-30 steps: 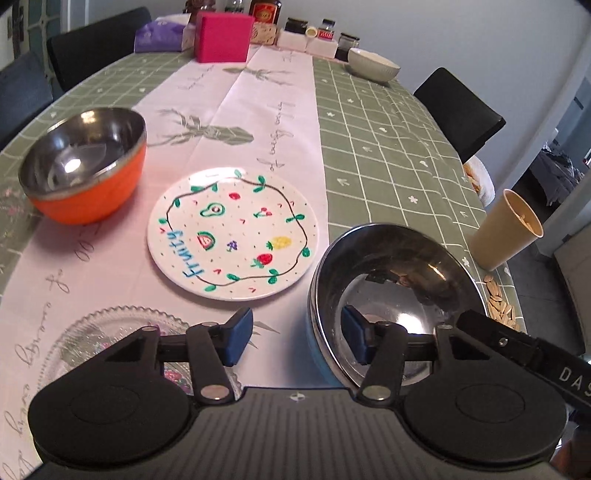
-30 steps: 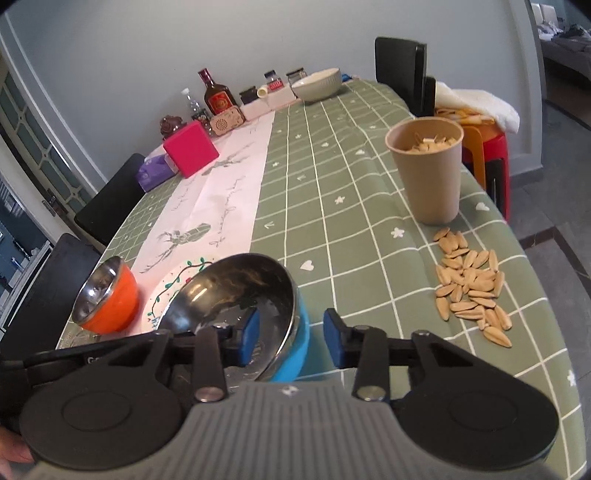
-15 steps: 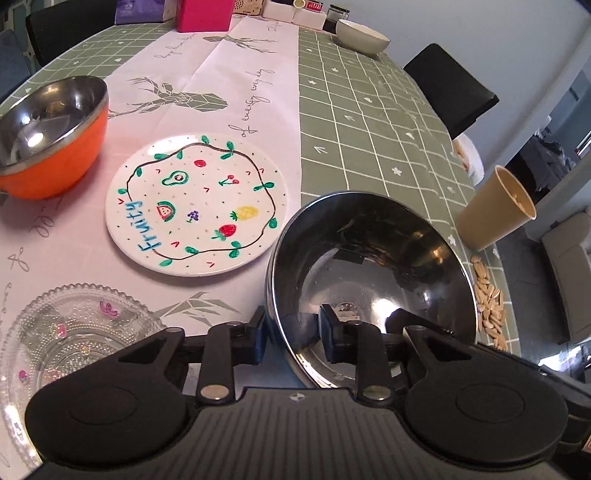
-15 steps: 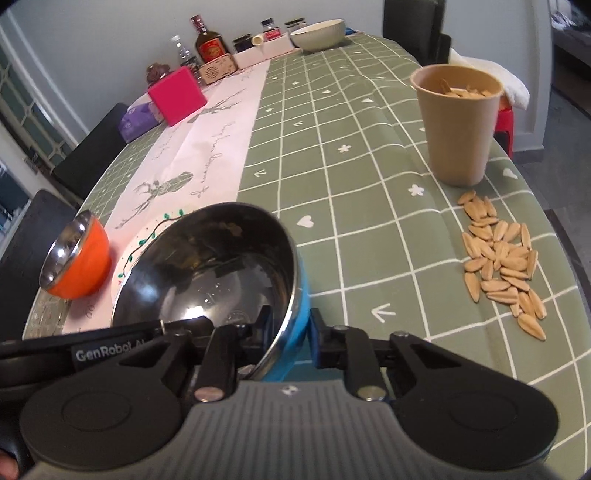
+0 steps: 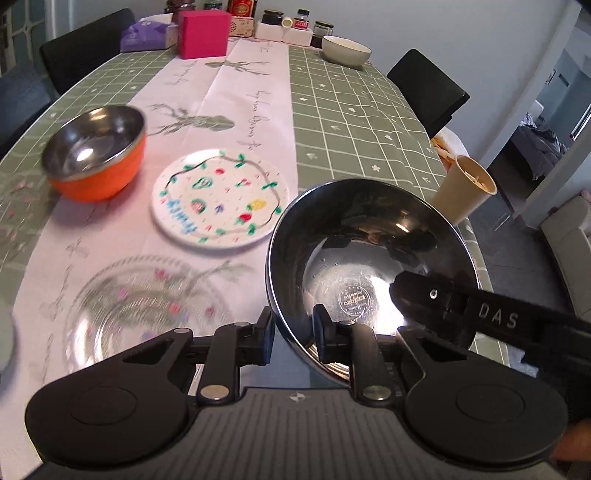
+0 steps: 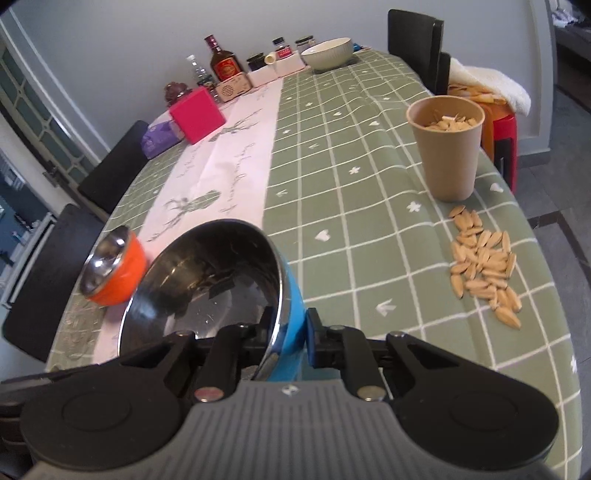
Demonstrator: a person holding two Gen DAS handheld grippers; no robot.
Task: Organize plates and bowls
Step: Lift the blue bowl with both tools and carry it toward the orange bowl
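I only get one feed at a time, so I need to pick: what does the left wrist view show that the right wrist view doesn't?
Only the left wrist view shows the fruit-pattern plate, the clear glass plate and the left gripper pinching the blue bowl's near rim.

Only the right wrist view shows the loose seeds on the tablecloth, the bowl's blue outside and the right gripper clamped on its rim.

Both show the blue bowl, the orange bowl, the beige cup, the pink box and the white bowl.
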